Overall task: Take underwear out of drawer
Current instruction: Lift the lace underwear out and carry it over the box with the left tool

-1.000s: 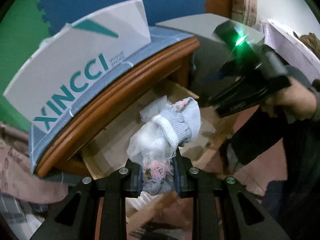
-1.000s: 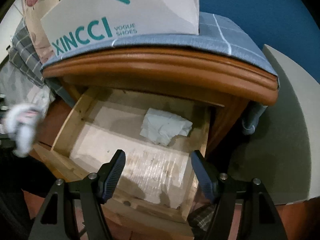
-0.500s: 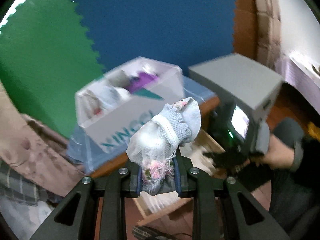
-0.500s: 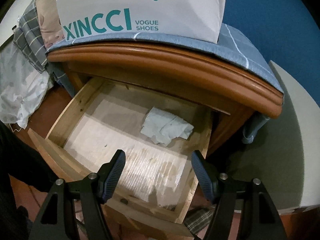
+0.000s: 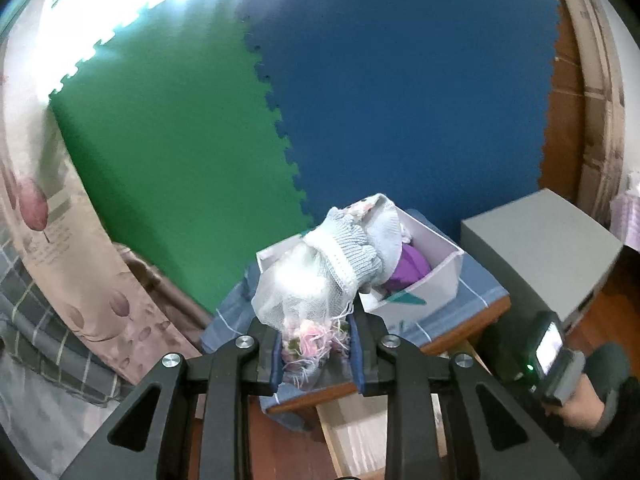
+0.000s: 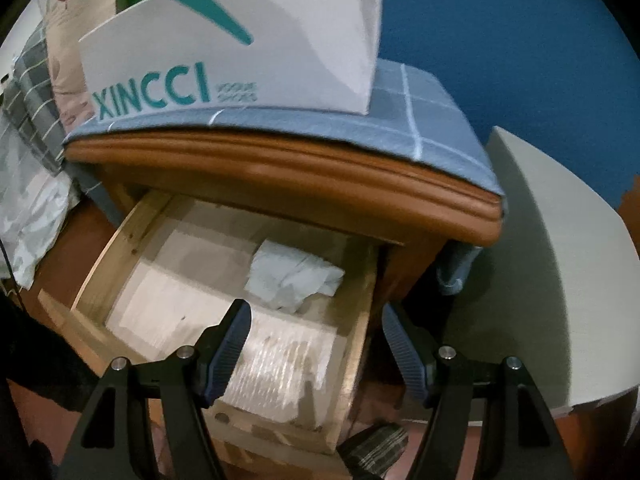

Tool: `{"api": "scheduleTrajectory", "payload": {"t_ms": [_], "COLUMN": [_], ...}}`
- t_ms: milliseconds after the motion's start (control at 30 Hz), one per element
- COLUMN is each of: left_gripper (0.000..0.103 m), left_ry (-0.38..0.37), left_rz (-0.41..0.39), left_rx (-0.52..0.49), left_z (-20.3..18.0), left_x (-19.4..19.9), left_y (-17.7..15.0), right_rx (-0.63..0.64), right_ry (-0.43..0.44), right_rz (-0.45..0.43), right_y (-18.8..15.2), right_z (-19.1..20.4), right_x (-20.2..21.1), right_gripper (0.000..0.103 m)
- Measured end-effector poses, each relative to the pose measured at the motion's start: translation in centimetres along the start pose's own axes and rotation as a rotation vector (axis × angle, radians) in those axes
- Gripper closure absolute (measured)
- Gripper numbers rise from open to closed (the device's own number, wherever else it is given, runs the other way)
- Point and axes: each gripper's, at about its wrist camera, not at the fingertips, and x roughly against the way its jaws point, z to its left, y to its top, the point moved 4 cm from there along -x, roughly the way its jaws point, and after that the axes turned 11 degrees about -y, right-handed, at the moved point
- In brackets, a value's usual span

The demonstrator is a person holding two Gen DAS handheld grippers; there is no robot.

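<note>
The underwear [image 5: 320,280], a soft, light knit-and-mesh bundle best pinched at its bunched end, hangs clamped in the left gripper [image 5: 316,354] above the shoe box [image 5: 432,284], while the right gripper [image 6: 316,344] hovers unclenched and empty over the drawer [image 6: 356,336].

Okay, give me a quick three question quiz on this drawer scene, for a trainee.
1. True or false: the left gripper is empty.
2. What lies in the open drawer? A) pale crumpled cloth B) shoes C) nothing
3. What stands on the nightstand's blue checked cloth?

Key:
1. False; it is shut on a garment bundle.
2. A, the pale crumpled cloth.
3. A white shoe box.
</note>
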Motion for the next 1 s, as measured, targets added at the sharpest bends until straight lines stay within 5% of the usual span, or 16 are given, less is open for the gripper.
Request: {"api": "scheduleTrajectory", "payload": {"t_ms": [1000], "left_gripper": [0.079], "left_ry": [0.041], "left_rz": [0.033], "left_rx": [0.160], "left_z": [3.3], "left_x": [-6.5], "left_y": [1.0], "right_rx": [-0.038], "right_ry": [0.002], "right_rz": [0.008], "right_y": [-0.1], "right_z": [-0.6], "right_x": [-0.2], "right_gripper": [0.033]}}
